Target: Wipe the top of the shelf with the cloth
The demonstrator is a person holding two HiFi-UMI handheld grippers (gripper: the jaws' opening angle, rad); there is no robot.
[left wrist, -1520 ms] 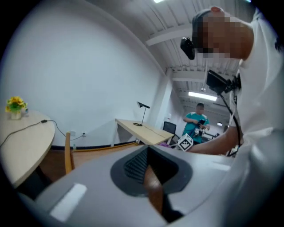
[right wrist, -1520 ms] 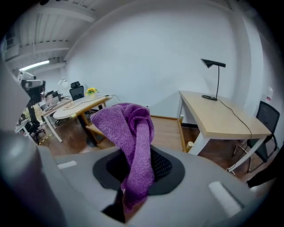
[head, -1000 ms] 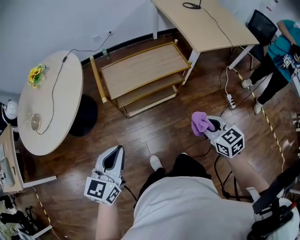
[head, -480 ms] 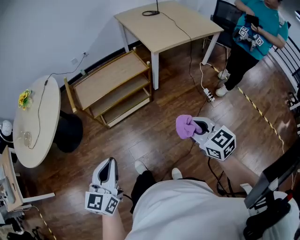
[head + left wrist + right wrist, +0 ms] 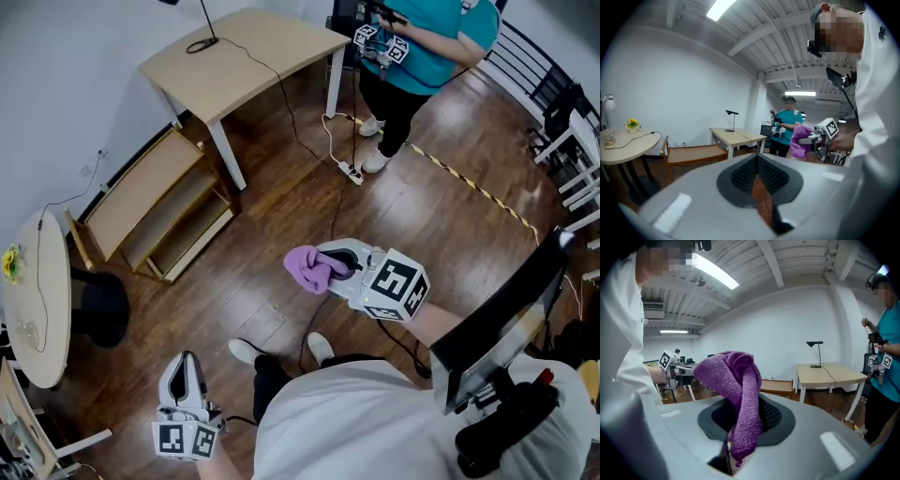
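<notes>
Our right claw (image 5: 339,265) has its jaws closed on the purple cloth (image 5: 307,270). In the right gripper view the knit fabric rises in a bunched fold from between the jaws and hangs down over their front. Our left claw (image 5: 185,364) sits low at our left side with its jaws together. The left gripper view shows only a thin slit between them and nothing in it, so we read it as empty.

The wooden shelf (image 5: 141,192) stands against the wall, just beside the pale counter (image 5: 244,61). From the cloth it lies to the left and somewhat ahead, well apart across bare floor (image 5: 272,216). Its bare top runs long along the wall, on a slant from lower left to upper right in the head view. The right gripper view has the shelf just past the cloth, so that claw looks roughly aimed at it.

We judge the wiping not yet begun, since the cloth touches nothing but the jaws. We think the next move is to carry the right claw left and forward until the cloth is over the top board, then stroke along that long axis. Another person (image 5: 422,37) stands beyond the counter, away from that path.
</notes>
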